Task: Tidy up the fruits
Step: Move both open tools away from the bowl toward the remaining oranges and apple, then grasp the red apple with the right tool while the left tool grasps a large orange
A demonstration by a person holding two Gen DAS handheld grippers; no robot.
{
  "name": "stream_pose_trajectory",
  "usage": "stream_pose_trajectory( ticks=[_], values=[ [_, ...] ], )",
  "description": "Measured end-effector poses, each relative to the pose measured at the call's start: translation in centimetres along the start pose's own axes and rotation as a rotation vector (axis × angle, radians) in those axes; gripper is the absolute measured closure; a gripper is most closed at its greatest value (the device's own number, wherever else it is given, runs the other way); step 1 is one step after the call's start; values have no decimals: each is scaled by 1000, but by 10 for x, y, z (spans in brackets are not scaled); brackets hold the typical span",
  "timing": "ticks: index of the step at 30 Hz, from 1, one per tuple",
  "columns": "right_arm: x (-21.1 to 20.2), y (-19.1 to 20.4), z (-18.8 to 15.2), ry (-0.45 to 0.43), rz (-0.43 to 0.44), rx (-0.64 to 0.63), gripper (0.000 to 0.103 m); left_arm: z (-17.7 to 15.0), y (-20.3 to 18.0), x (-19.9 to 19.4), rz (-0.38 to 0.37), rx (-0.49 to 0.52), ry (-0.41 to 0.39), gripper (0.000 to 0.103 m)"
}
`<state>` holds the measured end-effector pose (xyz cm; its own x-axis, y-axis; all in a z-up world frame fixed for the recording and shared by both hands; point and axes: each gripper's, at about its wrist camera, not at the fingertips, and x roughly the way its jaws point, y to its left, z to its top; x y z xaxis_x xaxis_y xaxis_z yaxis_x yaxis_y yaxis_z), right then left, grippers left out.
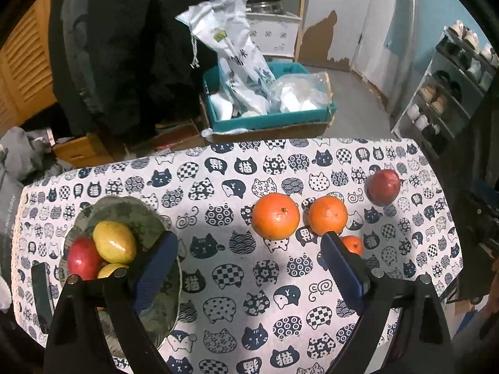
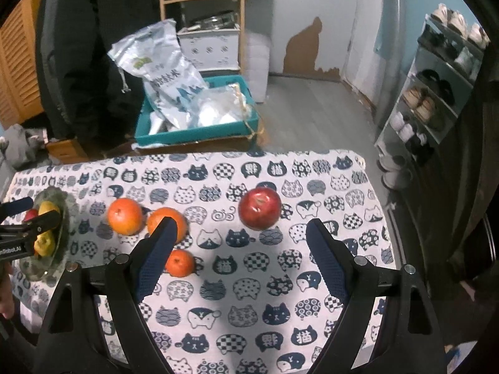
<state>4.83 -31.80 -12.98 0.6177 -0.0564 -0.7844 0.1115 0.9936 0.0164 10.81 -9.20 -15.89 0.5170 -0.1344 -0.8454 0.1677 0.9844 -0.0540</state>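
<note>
Evidently for gathering, both the left gripper (image 1: pixel 249 261) and right gripper (image 2: pixel 238 243) hang empty, jaws apart, between the bowl (image 1: pixel 146 218) near the table's left edge and the loose apple (image 2: pixel 259 208).

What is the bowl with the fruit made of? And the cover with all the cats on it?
The bowl looks like glazed ceramic, though it could be glass: mottled grey-green, a wavy rim and a faint sheen. The table cover looks like woven cotton cloth: matt, printed with navy cats, its far edge slightly uneven.
</note>
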Motion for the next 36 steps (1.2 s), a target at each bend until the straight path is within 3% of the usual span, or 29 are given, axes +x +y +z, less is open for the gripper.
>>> stream_pose_trajectory(
  ticks=[12,21,31,36],
  values=[
    [47,-14,-4,96,3,30,19,8,-4,54,16,6,76,9],
    [107,-21,-5,212,0,55,19,12,-9,110,-2,-19,166,9],
    [166,-29,-5,285,14,90,19,16,-17,139,-9,6,207,9],
    [186,-33,-3,301,19,116,19,19,-17,148,-51,-5,222,9]
  ],
)
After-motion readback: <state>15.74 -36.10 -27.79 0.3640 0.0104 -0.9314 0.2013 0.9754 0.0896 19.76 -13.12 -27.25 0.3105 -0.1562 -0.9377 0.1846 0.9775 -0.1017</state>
